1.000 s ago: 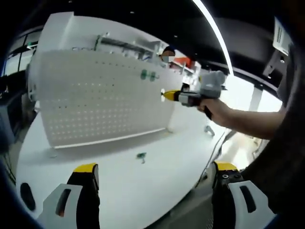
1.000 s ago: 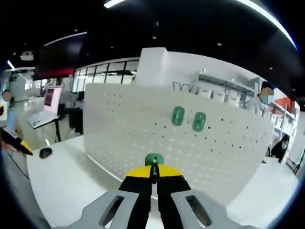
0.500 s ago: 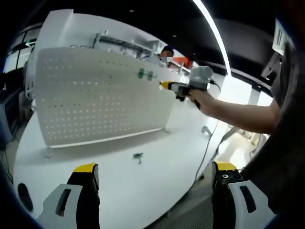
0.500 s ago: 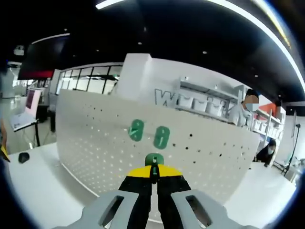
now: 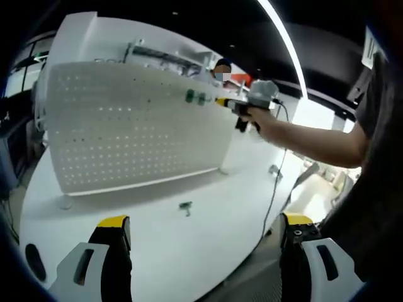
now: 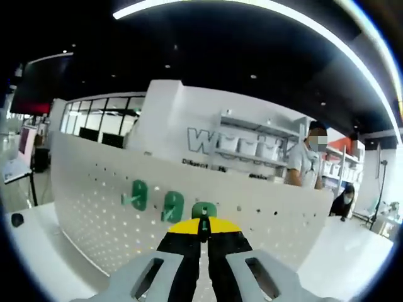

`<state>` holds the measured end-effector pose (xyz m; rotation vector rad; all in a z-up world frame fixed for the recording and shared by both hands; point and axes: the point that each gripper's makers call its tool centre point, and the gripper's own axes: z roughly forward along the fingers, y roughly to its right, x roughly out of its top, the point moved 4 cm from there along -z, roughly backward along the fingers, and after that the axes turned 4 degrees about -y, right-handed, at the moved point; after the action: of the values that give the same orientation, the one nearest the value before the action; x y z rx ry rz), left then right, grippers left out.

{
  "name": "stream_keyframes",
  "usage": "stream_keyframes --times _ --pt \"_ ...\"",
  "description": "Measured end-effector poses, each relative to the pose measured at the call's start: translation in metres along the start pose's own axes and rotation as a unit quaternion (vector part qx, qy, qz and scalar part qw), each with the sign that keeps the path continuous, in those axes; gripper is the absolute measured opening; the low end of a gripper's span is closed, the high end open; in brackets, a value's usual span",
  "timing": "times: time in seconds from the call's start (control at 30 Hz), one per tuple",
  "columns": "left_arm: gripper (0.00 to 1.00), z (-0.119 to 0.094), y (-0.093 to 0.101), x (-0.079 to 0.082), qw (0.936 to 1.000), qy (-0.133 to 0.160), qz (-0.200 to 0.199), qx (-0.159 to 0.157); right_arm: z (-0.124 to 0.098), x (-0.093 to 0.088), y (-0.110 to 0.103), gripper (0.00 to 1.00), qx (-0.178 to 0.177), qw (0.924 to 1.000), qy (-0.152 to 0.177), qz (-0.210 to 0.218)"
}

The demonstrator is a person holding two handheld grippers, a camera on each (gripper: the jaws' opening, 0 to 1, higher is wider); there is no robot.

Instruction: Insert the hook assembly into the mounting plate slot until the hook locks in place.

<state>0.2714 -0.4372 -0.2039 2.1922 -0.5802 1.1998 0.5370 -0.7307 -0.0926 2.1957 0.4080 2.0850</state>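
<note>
- Two green hooks already sat side by side on the white pegboard, high up near its top edge; I saw them in the left gripper view too, as small green marks toward the board's upper right.
- In the right gripper view, my right gripper had its yellow-tipped jaws clenched together on a third green hook, which poked out just past the tips.
- That held hook stood just to the right of the two mounted ones, at about their height and right at the board face; I could not tell whether it touched the board.
- From the left gripper view, the right gripper was held out in a person's hand on an outstretched arm, its yellow tip right beside the mounted hooks.
- My left gripper hung low over the white table with its jaws spread wide apart, grasping nothing.
- One small green piece, probably another hook, lay loose on the table in front of the pegboard, well apart from both grippers.
- The pegboard stood upright on the table, curving in the fisheye.
- A person stood behind the board by white shelving.
</note>
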Motion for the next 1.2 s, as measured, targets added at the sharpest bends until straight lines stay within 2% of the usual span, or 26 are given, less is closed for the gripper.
stream_keyframes --times 0.07,0.27,0.4,0.67,0.83,0.93,1.0,1.13,1.2 --pt "1.00 0.001 0.000 0.000 1.0000 -0.001 0.000 0.000 0.005 0.003 0.002 0.01 -0.001 1.0000 0.003 -0.006" --pt "1.00 0.001 -0.003 -0.003 1.0000 -0.006 -0.004 0.004 0.014 0.007 0.013 0.01 -0.016 0.9997 0.013 0.013" --pt "1.00 -0.001 -0.008 -0.003 0.9999 -0.006 -0.006 0.009 0.018 0.003 0.016 0.01 -0.015 0.9984 0.016 0.053" --pt "1.00 -0.002 -0.015 -0.004 0.9997 -0.008 -0.013 0.019 0.019 -0.004 0.016 0.01 -0.016 0.9989 0.016 0.040" --pt "1.00 0.001 -0.013 -0.007 0.9997 -0.011 -0.018 0.016 0.020 -0.005 0.016 0.01 -0.019 0.9987 0.023 0.041" --pt "1.00 0.002 -0.012 -0.007 0.9997 -0.009 -0.020 0.014 0.022 -0.011 0.015 0.01 -0.022 0.9988 0.019 0.039" --pt "1.00 0.002 -0.013 -0.006 0.9996 -0.008 -0.021 0.014 0.022 -0.012 0.015 0.01 -0.019 0.9971 0.029 0.068" --pt "1.00 0.000 -0.016 -0.007 0.9995 -0.008 -0.023 0.019 0.025 -0.016 0.013 0.01 -0.024 0.9985 0.020 0.044" --pt "1.00 -0.001 -0.018 -0.009 0.9994 -0.009 -0.025 0.021 0.024 -0.015 0.013 0.01 -0.027 0.9983 0.028 0.044"
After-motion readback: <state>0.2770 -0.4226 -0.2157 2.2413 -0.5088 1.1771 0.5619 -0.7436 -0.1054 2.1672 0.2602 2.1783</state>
